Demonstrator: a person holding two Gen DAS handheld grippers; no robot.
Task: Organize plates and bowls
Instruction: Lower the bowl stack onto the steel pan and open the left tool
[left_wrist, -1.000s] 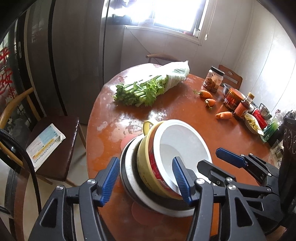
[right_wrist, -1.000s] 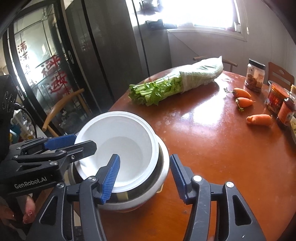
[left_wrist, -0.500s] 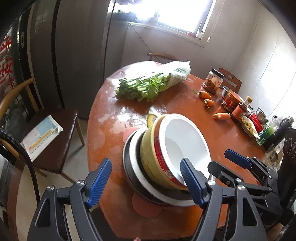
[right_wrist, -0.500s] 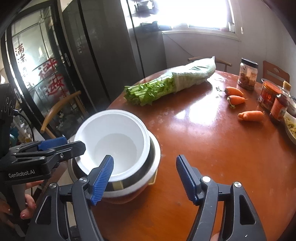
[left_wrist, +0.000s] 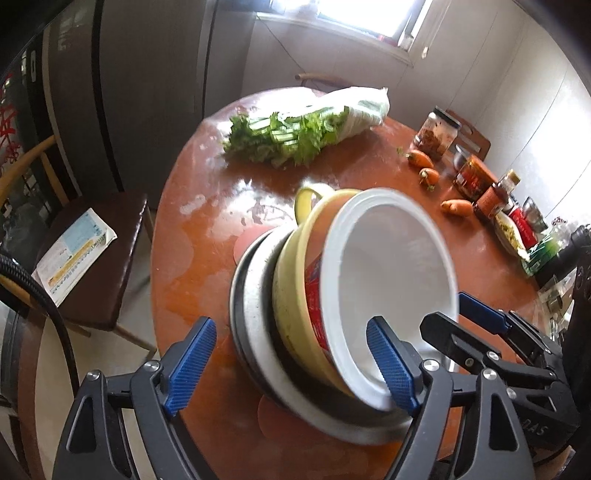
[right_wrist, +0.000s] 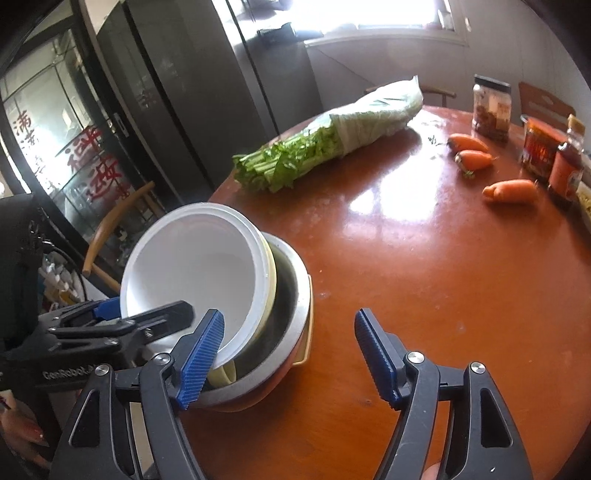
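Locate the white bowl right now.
The white bowl sits tilted on top of the nested stack, inside the yellow bowl, at the table's near edge, between both grippers' open jaws.

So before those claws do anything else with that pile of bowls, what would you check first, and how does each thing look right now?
1. Left claw open: ok; it has just been opening, with the stack's near edge between its blue pads.
2. Right claw open: ok; just widened too, gripping nothing.
3. White bowl seated level: not ok, it leans inside the yellow bowl.
4. Stack resting on the table: ok, though near its edge.
5. Stack steady once released: cannot tell.
6. Carrots and greens well clear: ok.
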